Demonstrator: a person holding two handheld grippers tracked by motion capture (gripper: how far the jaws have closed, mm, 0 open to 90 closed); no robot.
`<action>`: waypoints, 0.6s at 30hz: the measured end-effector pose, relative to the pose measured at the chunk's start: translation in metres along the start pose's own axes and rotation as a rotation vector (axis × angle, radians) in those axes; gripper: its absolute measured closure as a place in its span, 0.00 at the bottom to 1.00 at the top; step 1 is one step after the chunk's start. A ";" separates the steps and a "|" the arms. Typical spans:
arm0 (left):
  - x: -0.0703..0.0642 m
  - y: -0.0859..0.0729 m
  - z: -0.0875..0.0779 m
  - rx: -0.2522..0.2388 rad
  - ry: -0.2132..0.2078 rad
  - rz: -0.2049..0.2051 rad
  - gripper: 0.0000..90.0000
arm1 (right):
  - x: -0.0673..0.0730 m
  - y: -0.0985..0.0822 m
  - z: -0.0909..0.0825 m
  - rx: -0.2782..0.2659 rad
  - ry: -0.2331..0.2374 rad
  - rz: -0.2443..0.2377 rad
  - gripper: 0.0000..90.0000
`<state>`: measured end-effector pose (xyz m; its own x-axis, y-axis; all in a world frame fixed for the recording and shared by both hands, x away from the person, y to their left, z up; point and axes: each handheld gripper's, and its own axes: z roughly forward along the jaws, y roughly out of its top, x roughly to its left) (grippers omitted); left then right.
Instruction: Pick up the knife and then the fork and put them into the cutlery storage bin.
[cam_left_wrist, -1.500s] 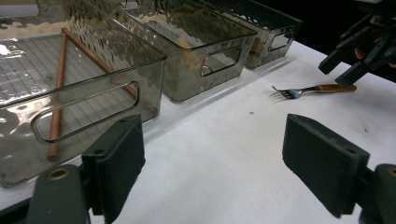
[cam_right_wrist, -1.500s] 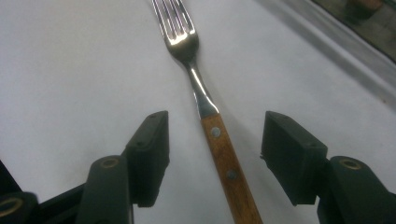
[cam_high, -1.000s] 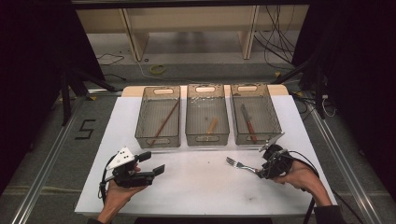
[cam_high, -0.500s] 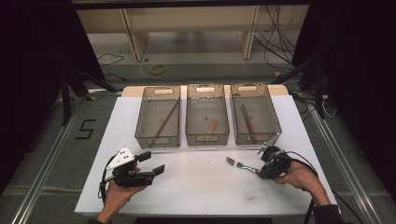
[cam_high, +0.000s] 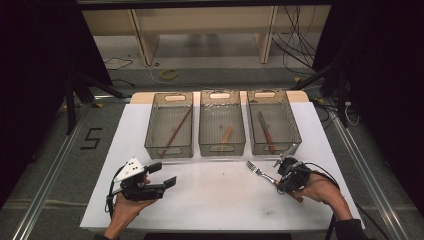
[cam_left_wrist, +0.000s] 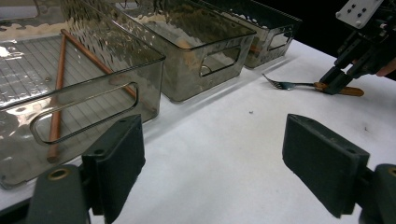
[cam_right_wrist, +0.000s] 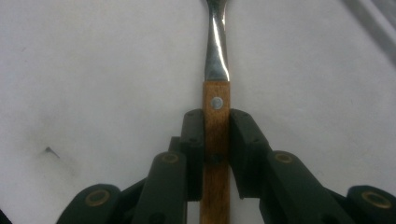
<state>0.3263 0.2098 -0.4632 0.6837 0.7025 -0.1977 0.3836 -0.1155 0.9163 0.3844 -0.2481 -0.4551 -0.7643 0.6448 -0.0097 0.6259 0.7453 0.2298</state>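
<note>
A fork (cam_high: 259, 171) with a wooden handle (cam_right_wrist: 216, 140) lies on the white table, tines pointing toward the bins. My right gripper (cam_high: 283, 181) is shut on the fork's handle, both jaws pressed against its sides (cam_right_wrist: 215, 122). From the left gripper view the fork (cam_left_wrist: 292, 85) and the right gripper (cam_left_wrist: 337, 79) are seen at the far right. My left gripper (cam_high: 162, 175) is held low over the table's front left, open, with nothing between its jaws (cam_left_wrist: 219, 158).
Three clear bins stand in a row at the back: the left bin (cam_high: 151, 141) holds chopsticks (cam_high: 176, 131), the middle bin (cam_high: 204, 145) a small wooden piece (cam_high: 227, 134), the right bin (cam_high: 294, 125) a knife (cam_high: 266, 132). Bare white table (cam_high: 220, 192) lies between the grippers.
</note>
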 end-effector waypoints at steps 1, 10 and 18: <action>0.000 0.000 0.000 -0.001 0.000 0.000 0.23 | 0.000 0.000 0.000 0.000 -0.003 -0.003 0.86; 0.000 0.000 0.000 -0.001 0.001 0.002 0.23 | -0.001 -0.001 -0.001 -0.007 0.002 0.005 0.86; 0.001 0.000 -0.001 -0.001 0.003 0.002 0.23 | 0.000 -0.002 -0.006 -0.041 0.021 0.012 0.86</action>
<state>0.3266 0.2109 -0.4630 0.6826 0.7044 -0.1948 0.3813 -0.1159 0.9171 0.3824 -0.2501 -0.4497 -0.7602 0.6495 0.0139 0.6283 0.7296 0.2699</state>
